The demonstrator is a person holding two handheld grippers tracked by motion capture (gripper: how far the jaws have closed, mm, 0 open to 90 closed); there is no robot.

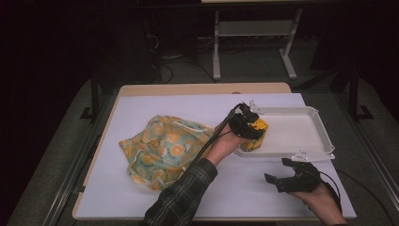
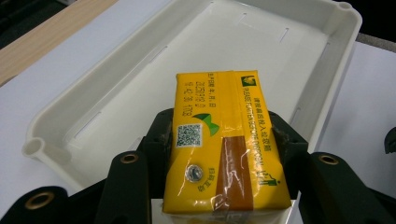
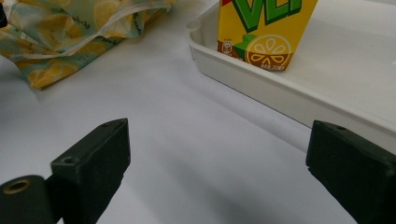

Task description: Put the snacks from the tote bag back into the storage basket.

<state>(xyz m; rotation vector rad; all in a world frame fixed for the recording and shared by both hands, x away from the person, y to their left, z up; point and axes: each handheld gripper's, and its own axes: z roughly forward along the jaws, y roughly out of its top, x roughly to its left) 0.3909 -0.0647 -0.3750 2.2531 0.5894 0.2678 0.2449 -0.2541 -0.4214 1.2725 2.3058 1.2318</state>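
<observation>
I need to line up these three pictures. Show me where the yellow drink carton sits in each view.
High view: yellow drink carton, centre-right, at the tray's left end.
Left gripper view: bottom centre, clamped in the left gripper.
Right gripper view: top centre-right, lower part visible.
Shared landmark: white tray.

A glossy yellow film-wrapped drink carton point(image 2: 219, 149) is seen — smooth white plastic tray point(image 2: 116, 93), soft lemon-printed cloth bag point(image 1: 162, 148), matt white sheet point(image 1: 244, 188).
</observation>
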